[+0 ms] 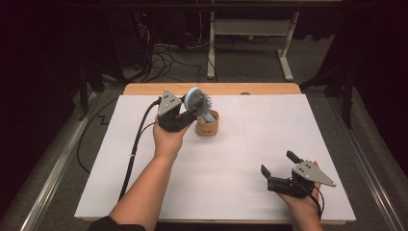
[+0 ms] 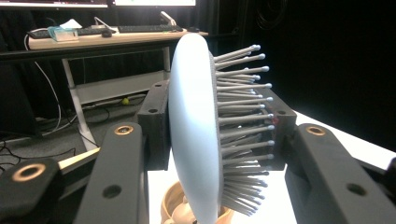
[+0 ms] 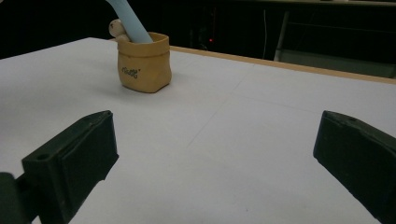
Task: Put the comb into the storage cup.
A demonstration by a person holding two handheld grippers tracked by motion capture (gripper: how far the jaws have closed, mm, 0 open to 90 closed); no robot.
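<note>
Hairbrush (image 1: 196, 100), pale blue, oval head with grey ball-tipped bristles; stands handle-down in a small tan pouch-shaped holder (image 1: 207, 126) near the far left of the white table (image 1: 269, 125). Long axis runs close to upright, leaning a little toward the left gripper; in the left gripper view the smooth back of the head faces left and the bristles (image 2: 240, 121) point right. In the right gripper view the blue handle (image 3: 128, 23) enters the holder's open mouth at a slant, with one or two pale round knobs (image 3: 116, 29) showing at the rim behind it; what they belong to cannot be told. The holder bears a small dark printed mark on its side. Left gripper (image 1: 190, 111): raised off the table, held level by a hand with the forearm reaching in from the near edge, jaws closed onto the brush head, one pad against the back, the other among the bristles. Right gripper (image 1: 278, 166): rests low at the near right of the table, well apart from the holder, pointing toward it, jaws spread wide with nothing between them.
</note>
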